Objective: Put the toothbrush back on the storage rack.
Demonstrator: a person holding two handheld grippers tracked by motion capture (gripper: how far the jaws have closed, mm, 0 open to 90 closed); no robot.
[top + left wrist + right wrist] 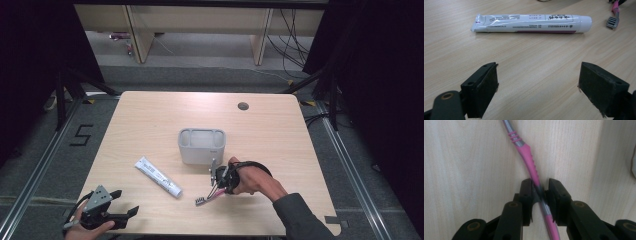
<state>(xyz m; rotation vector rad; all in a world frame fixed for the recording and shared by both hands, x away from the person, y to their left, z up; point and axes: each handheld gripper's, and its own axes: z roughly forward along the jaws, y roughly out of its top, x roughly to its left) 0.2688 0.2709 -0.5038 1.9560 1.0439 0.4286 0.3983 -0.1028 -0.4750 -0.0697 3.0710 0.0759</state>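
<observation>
In the high view, a grey bin (pixel 202 145) stood near the middle of the table (pixel 150 115), upright, its inside pale; I could not tell whether anything lay in it. A tube (pixel 158 176) lay slantwise just left of and nearer than the bin, apart from it. The right gripper (pixel 218 180) pointed down just in front of the bin's right corner, at the handle of a pink toothbrush (pixel 207 195) whose bristle head rested on the table toward the near edge. The left gripper (pixel 122 210) sat at the near left corner, close to the table's edge, jaws apart, well apart from the tube. Bare wood ran wide behind the bin and to its right.

In the left gripper view, the two jaws stood wide with nothing but table between them. The tube (pixel 529 23) lay crosswise beyond them, cap to the right, and the toothbrush head (pixel 612 22) showed at the top right corner, near the cap.

In the right gripper view, the jaws were clamped on the toothbrush (pixel 530 162) handle, which crossed slantwise between the pads and ran on up over bare wood.
</observation>
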